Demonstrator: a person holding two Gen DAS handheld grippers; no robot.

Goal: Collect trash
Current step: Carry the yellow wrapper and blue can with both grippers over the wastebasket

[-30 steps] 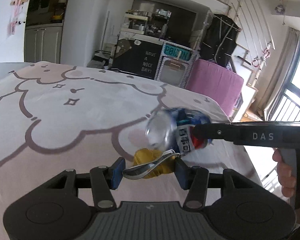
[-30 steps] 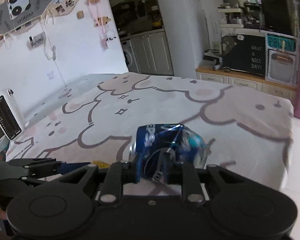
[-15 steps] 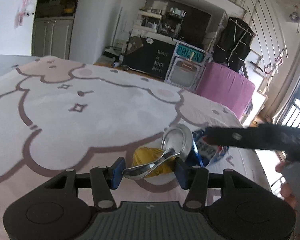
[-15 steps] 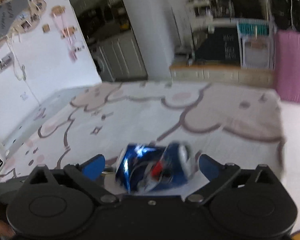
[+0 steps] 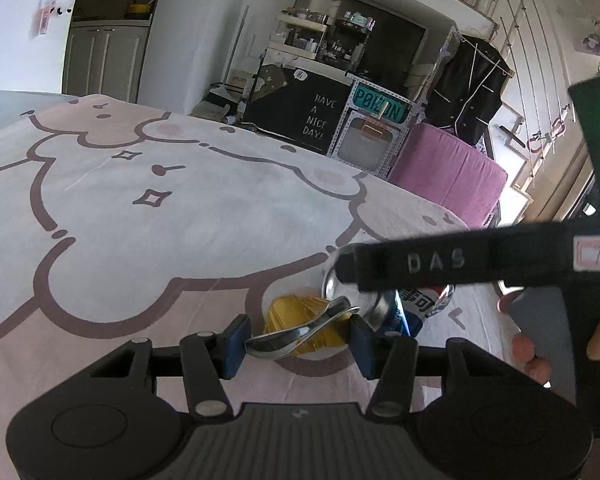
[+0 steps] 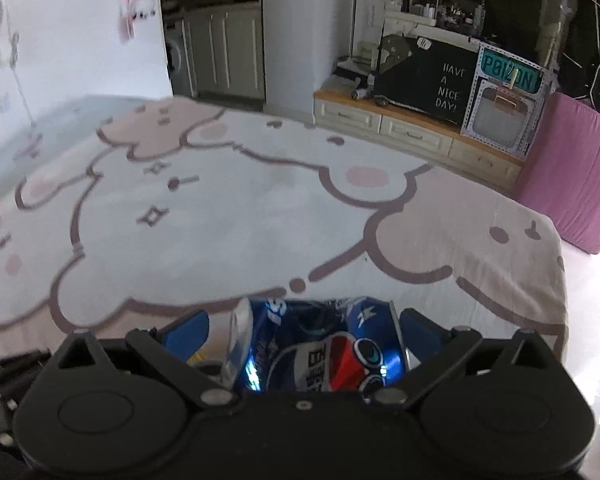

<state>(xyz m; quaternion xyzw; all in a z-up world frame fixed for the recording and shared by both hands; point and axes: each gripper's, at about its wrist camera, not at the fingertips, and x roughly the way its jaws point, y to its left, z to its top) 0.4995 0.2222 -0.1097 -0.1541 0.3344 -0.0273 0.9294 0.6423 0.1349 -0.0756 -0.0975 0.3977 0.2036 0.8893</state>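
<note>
Starting at the left, we had the left tool (image 5: 298, 338) clamped on a curved, spoon-like metal piece (image 5: 284, 342), which spanned the gap from one blue pad to the other. We could not tell what that piece was. Held pointing down low over the sheet (image 5: 180, 208), it seemed to us to be kept there to mark or steady the spot where the trash was gathering.

Just beyond the pads lay a crumpled yellow scrap (image 5: 288, 308), resting on the sheet near its front edge. We took it for trash already brought to the pile.

Right beside the scrap, touching it or nearly so, the dented blue can (image 6: 332, 344) lay on its side with its silver end turned toward the left tool. We judged that it was set there so the pieces sat together, not scattered.

Further right, the right tool (image 6: 300, 328) straddled the can. Its jaws had just been opening, and they stood wide. The can lay between them, with a clear gap at the left pad; the right pad was close, but we saw no squeeze. So we read the can as let go, resting on the sheet.

At the far right, a person's fingers (image 5: 526, 354) wrapped the right tool's handle, with one black finger of that tool reaching across above the can.
</note>
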